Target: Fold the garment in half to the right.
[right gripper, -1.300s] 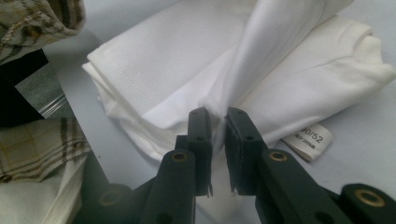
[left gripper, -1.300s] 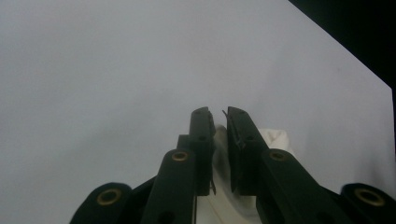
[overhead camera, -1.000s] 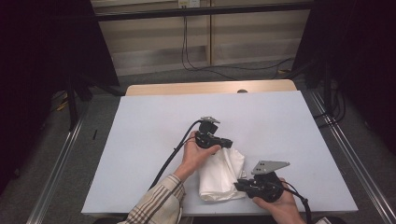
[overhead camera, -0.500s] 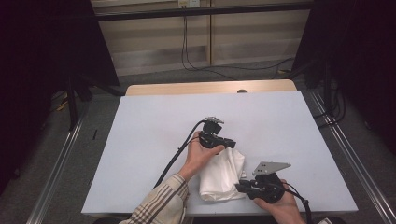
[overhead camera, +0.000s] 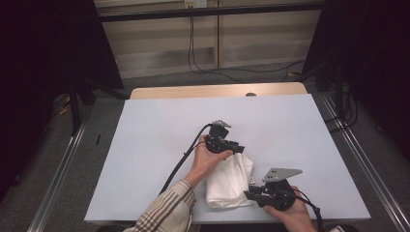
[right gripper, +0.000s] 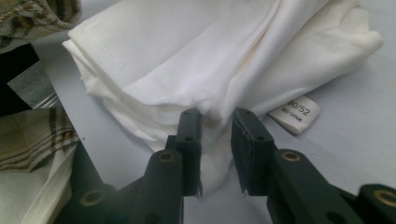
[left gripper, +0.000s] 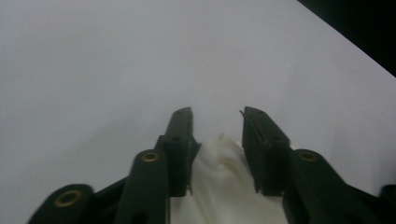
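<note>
Both grippers' jaws have just opened slightly, left gripper and right gripper releasing the white garment.

- High view: up above, at the near side of the white table, looking forward and down, far off.
- Left gripper view: low, right behind black jaws, very near the white cloth and table.
- Right gripper view: low, very near the same cloth.
- Shared by all three: cloth and table.
</note>
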